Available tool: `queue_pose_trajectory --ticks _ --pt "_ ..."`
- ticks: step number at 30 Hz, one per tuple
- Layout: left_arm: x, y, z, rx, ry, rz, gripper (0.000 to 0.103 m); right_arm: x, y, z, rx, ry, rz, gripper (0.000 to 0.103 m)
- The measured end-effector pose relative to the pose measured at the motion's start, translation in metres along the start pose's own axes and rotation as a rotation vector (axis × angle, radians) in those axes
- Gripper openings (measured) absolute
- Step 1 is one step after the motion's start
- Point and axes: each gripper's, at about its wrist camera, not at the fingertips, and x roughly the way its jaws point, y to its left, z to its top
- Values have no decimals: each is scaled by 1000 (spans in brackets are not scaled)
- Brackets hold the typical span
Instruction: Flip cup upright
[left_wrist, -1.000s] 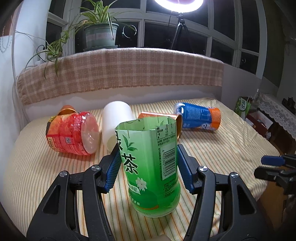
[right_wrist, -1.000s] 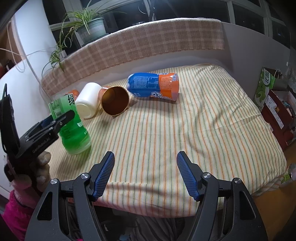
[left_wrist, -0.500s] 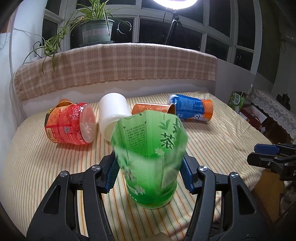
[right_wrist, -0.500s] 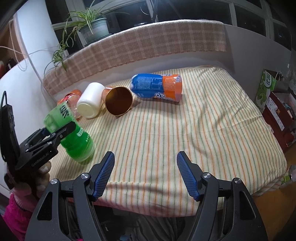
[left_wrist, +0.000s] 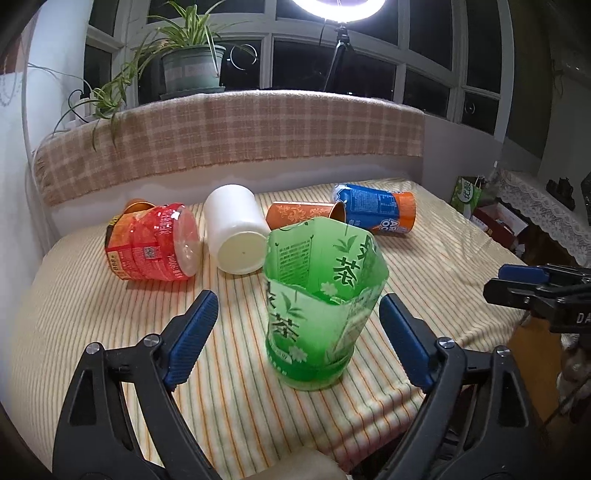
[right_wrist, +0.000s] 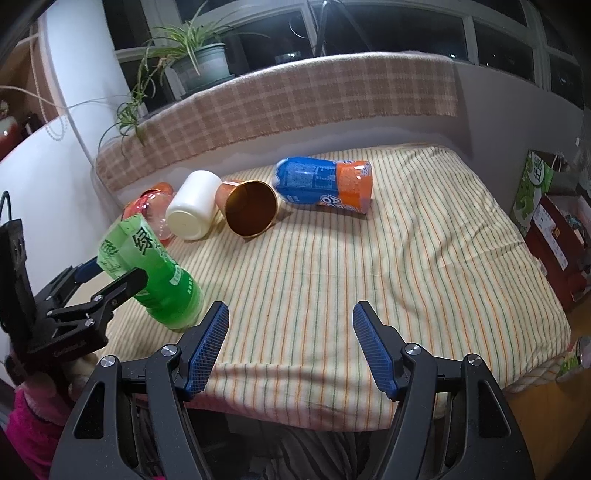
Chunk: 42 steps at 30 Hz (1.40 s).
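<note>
Left gripper (left_wrist: 297, 314) spread wide, gripping nothing; green cup (left_wrist: 320, 310) stands upright between its pads, untouched (leaning a bit). Beyond it: red cup (left_wrist: 153, 242), white cup (left_wrist: 236, 229). Right gripper (right_wrist: 290, 332) open, empty.

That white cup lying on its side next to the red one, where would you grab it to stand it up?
Judging by its pose, grip the white cup across its round body near the middle, one finger on each curved side, coming from above. Its flat closed bottom faces the cameras, giving no hold. The red cup sits close beside it, so side entry looks cramped. The right tool is open.
</note>
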Motion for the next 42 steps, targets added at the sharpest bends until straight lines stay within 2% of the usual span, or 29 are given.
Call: queue_pose_trajectory --ticks 7,11,13,16,18,21,24,33,42 --pt "-29 4 -2 -9 -37 8 91 -9 11 4 -35 -52 -19 70" --pt "-54 10 -4 -24 -80 40 91 -17 20 9 -57 -102 -37 70" --pt "-71 12 -4 -40 -120 75 91 -21 25 11 -75 -134 -55 70" --pt "-94 16 -3 -62 -184 141 91 -27 33 12 -99 -185 -77 78" --pt "-106 18 -2 -70 -221 184 91 -30 37 13 -110 -205 -88 78" --pt "-124 17 0 -76 -283 239 102 -35 44 14 -132 -244 -116 80" --pt "-134 13 2 -58 -321 277 103 -41 49 16 -147 -282 -135 80" --pt "-141 4 4 -43 -326 288 103 -53 59 18 -174 -374 -183 84" --pt "-133 7 9 -69 -288 319 103 -52 56 20 -155 -383 -188 86"
